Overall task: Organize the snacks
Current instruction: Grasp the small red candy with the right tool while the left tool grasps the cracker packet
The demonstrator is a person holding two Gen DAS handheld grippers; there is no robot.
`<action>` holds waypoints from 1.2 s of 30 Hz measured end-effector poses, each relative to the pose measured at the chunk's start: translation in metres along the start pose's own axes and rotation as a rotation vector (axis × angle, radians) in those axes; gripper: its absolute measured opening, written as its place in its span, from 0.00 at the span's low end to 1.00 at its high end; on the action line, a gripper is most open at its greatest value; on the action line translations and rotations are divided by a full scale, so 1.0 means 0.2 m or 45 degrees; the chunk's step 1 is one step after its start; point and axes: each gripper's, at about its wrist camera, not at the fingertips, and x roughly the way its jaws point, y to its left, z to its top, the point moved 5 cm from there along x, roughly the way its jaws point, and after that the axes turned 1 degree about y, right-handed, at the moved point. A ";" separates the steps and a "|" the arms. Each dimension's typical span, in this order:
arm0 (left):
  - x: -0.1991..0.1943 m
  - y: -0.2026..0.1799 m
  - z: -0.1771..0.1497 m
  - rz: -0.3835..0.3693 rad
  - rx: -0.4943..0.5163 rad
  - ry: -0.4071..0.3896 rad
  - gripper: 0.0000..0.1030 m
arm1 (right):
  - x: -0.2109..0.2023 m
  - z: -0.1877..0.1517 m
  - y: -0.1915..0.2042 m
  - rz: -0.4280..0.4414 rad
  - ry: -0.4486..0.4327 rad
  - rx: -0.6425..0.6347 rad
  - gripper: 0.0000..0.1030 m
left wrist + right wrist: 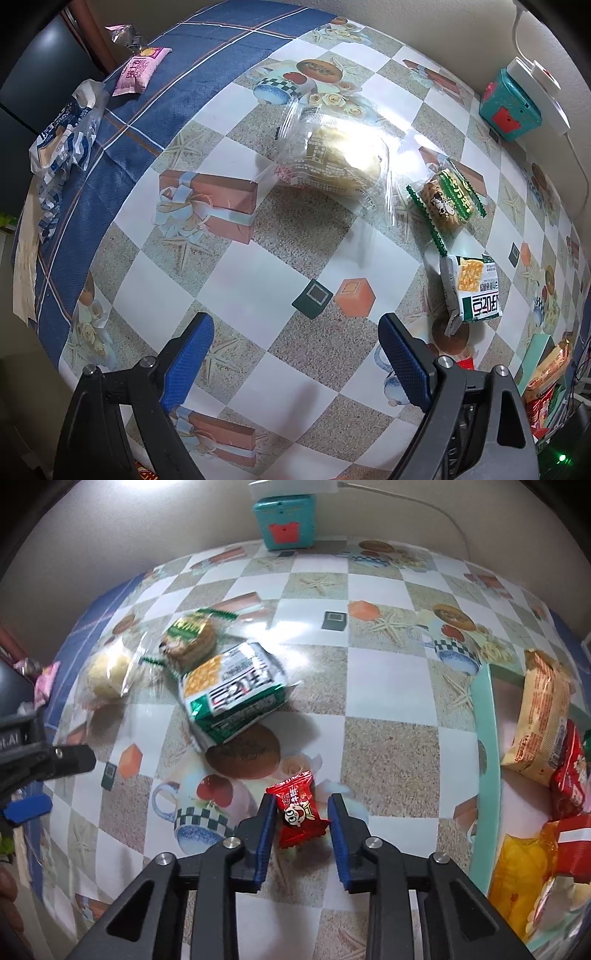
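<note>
Nearest the right wrist camera, the right gripper (301, 821) stands with its blue pads apart around a small red candy packet (298, 815); the left pad sits right at the wrapper edge, the right pad a little clear of it, so nothing is clamped. At 11 o'clock from the candy lies a green-and-white cracker pack (233, 694), with a green-edged biscuit packet (190, 637) and a clear-wrapped bun (107, 672) beyond it. At 3 o'clock, a mint-rimmed tray (488, 731) holds yellow and red snack bags. The left gripper (295, 354) hangs released over the checked tablecloth (258, 295), the bun at its 12 o'clock.
</note>
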 end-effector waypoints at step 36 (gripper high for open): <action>0.07 -0.70 0.05 -0.183 0.226 -0.097 0.88 | -0.16 0.17 -0.40 0.067 -0.135 0.245 0.24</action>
